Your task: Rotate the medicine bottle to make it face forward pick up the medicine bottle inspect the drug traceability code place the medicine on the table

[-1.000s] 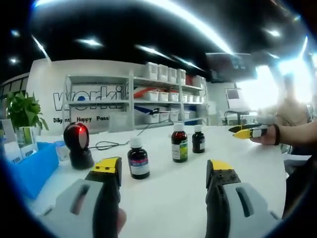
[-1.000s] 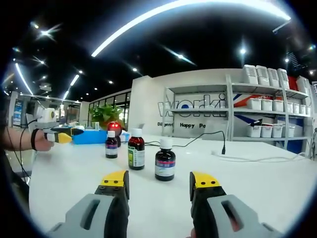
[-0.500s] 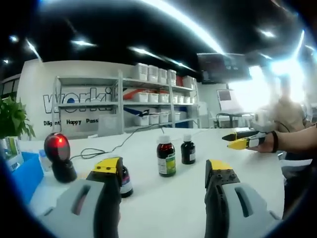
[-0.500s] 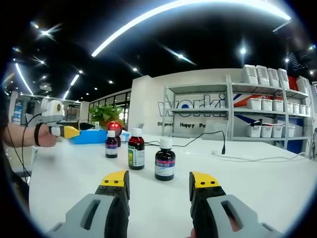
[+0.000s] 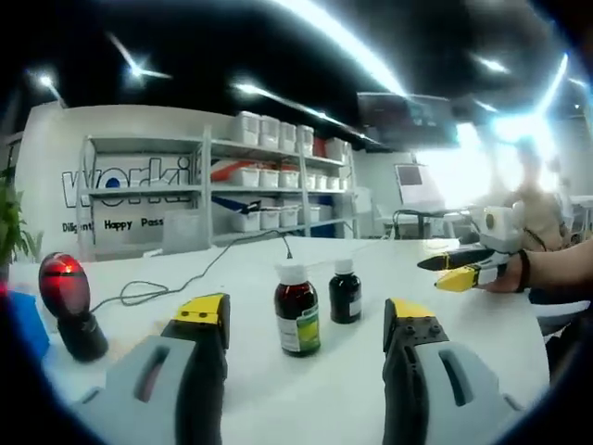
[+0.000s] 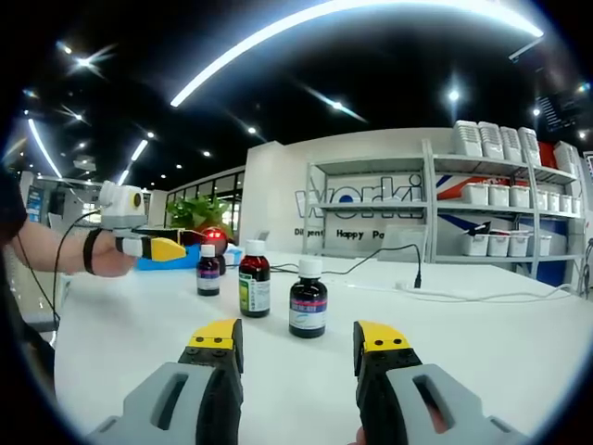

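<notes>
In the left gripper view, a red-lit scanner [image 5: 63, 306] stands at the far left of the white table [image 5: 315, 399], with a black cable [image 5: 176, 283] trailing from behind it toward the shelving [image 5: 213, 185] at the back wall. The left gripper [image 5: 306, 329] has its jaws spread wide with nothing between them, and it hangs above the table near its front edge. Framed between those jaws stands a brown medicine bottle [image 5: 296, 311] with a white cap and a green label, upright on the table, and just to its right and a little farther off a smaller dark bottle [image 5: 345, 292], also upright. At the right, the right gripper [image 5: 454, 271] comes in held by a person's hand [image 5: 519, 273]; from this side its yellow-tipped jaws look close together, and I cannot tell whether they grip anything. In the right gripper view, the left gripper [image 6: 165, 247] shows at the left, above the table, near a small dark bottle [image 6: 208, 270]. To the right of that stand the green-labelled bottle [image 6: 253, 280] and then a dark bottle with a pink label [image 6: 309, 299], all upright and apart from one another. The right gripper [image 6: 296, 345] holds its jaws wide apart and empty, short of the pink-labelled bottle.
</notes>
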`<action>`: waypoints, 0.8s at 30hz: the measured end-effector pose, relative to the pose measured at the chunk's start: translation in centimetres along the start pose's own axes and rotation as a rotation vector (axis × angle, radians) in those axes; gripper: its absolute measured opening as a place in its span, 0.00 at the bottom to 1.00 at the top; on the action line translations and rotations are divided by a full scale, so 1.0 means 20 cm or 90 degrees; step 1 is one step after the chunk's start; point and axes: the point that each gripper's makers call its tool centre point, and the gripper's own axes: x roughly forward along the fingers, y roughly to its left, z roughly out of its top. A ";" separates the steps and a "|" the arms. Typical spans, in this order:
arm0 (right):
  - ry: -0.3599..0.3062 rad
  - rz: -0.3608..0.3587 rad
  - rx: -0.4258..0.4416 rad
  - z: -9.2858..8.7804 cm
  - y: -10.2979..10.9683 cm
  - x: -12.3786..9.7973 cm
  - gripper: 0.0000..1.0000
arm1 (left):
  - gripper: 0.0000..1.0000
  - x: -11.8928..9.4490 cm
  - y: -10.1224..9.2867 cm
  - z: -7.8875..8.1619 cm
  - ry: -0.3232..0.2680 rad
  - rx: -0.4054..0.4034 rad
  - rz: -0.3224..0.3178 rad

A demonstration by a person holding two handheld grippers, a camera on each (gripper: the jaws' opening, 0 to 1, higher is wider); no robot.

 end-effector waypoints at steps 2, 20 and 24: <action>0.001 -0.002 0.001 0.00 0.00 0.00 0.43 | 0.59 0.04 0.00 0.00 0.000 -0.001 -0.002; 0.008 -0.006 0.003 -0.02 -0.03 0.01 0.42 | 0.57 0.30 -0.02 -0.11 0.008 -0.016 -0.016; 0.008 -0.008 0.004 -0.02 -0.05 0.01 0.41 | 0.56 0.35 -0.02 -0.16 0.012 -0.012 -0.020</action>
